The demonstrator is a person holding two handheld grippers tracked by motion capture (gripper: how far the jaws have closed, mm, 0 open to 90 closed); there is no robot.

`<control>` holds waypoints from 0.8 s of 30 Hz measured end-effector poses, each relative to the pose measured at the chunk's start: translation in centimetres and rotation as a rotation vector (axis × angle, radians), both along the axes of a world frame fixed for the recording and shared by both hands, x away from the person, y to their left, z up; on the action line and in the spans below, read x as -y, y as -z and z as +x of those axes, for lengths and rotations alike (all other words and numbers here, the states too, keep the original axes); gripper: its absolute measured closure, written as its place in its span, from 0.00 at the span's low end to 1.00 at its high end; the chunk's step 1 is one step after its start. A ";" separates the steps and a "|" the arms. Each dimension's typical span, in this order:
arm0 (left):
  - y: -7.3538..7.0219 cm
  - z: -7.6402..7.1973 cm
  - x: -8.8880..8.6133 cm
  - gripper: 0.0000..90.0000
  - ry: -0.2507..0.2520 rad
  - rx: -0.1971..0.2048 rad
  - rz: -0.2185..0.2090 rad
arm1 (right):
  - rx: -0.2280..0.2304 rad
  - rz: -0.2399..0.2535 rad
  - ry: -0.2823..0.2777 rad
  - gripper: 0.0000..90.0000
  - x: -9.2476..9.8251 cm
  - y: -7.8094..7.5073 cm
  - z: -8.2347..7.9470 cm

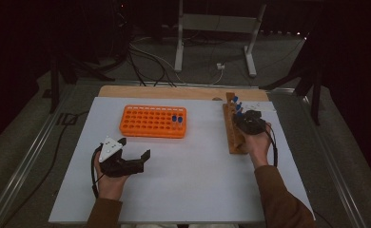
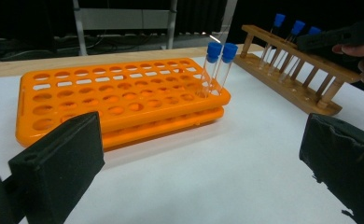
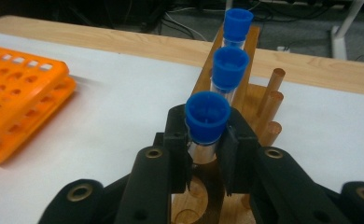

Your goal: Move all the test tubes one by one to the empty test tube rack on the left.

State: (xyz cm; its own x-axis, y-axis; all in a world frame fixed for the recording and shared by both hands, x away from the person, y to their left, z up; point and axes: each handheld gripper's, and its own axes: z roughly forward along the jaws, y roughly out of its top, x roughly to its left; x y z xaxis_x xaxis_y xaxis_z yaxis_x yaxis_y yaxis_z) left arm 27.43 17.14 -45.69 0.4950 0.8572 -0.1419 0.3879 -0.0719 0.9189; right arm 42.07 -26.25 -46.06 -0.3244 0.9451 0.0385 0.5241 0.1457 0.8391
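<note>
Where the white-topped counter (image 1: pixel 183 190) meets its bare wooden far edge, a dark room begins, with grey floor, loose cables and a white metal frame (image 1: pixel 217 33) behind. Two racks stand on the counter: an orange plastic rack (image 1: pixel 152 122) with many holes, holding two clear blue-capped tubes (image 2: pixel 219 65), and a long wooden rack (image 1: pixel 233 128) off to the right, holding three more. The right gripper (image 3: pixel 207 149) is clamped on the nearest blue-capped tube (image 3: pixel 207 116) just below its cap, the tube upright in the wooden rack, two others (image 3: pixel 230 67) in line behind it. The left gripper (image 1: pixel 131 149) rests low near the orange rack, jaws wide apart and holding nothing.
</note>
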 end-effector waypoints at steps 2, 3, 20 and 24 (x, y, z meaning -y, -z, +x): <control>0.1 0.0 0.1 0.01 0.004 -0.002 0.001 | 0.010 -0.023 0.004 0.85 -0.3 0.0 -0.1; 0.1 0.0 0.2 0.01 0.004 -0.002 0.001 | 0.011 -0.021 0.006 0.85 -0.2 0.1 -0.1; 0.3 0.1 0.3 0.01 0.009 -0.013 0.008 | 0.047 -0.021 -0.012 0.85 0.0 -1.5 -0.8; 0.5 0.1 0.3 0.01 0.008 -0.019 0.010 | 0.062 -0.016 -0.017 0.85 0.3 -2.3 -1.1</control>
State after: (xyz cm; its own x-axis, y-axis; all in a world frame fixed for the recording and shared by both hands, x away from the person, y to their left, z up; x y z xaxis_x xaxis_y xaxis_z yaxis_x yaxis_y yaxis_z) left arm 27.58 16.84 -46.23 0.4988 0.8549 -0.1427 0.4050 -0.0843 0.9104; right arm 40.99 -26.55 -43.74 -0.3415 0.9399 0.0027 0.4683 0.1677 0.8675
